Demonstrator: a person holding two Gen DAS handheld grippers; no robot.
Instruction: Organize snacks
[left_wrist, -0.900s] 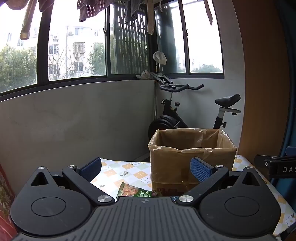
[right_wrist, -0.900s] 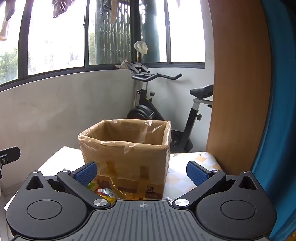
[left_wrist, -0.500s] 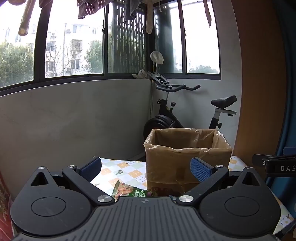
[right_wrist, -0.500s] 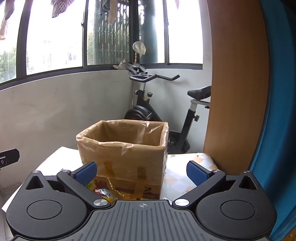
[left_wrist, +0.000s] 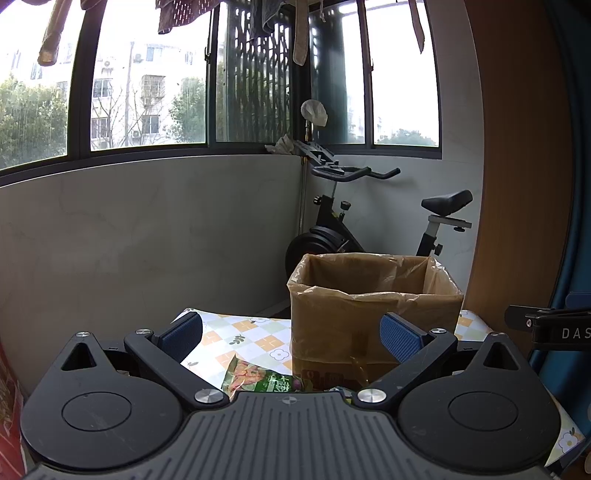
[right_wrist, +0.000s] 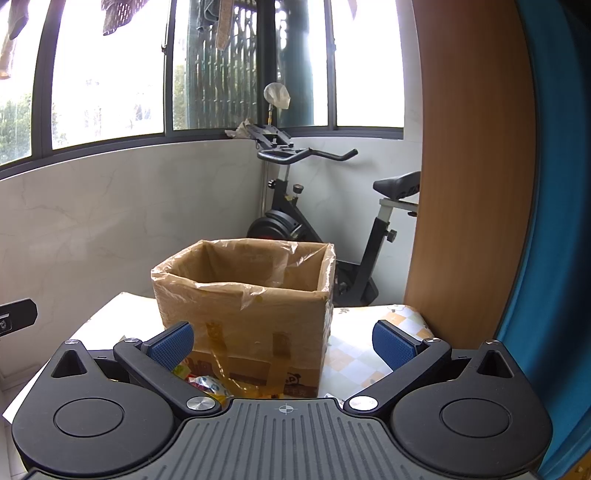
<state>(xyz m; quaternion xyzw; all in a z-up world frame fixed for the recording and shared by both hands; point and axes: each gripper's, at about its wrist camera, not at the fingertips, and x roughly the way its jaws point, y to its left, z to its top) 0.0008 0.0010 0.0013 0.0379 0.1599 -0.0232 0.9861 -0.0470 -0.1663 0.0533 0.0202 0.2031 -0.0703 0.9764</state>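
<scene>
Two grippers are in our hands, and both stand spread wide with nothing between their blue ribbed pads. From the left wrist view, our left gripper (left_wrist: 291, 334) hangs above a table covered with a checked, flower-printed cloth (left_wrist: 255, 334). Near its body lies a green snack packet with an orange picture on it (left_wrist: 258, 380), flat on the cloth and just left of an open brown cardboard box lined with a clear plastic bag (left_wrist: 373, 295). The box stands upright toward the far right of the table; from this angle we cannot see its contents (the rim hides the inside). At the right edge of that view a black part of the other gripper shows.

From the right wrist view, our right gripper (right_wrist: 282, 341) faces the same cardboard box (right_wrist: 251, 306), which stands straight ahead with strips of tape on its near wall. At the foot of the box, near left, lies a small heap of bright wrapped snacks (right_wrist: 207, 384), partly hidden by the gripper's body.

Beyond the table, a black exercise bike (left_wrist: 343, 225) stands in the far corner under dark-framed windows (left_wrist: 147, 85), with washing hung above.
</scene>
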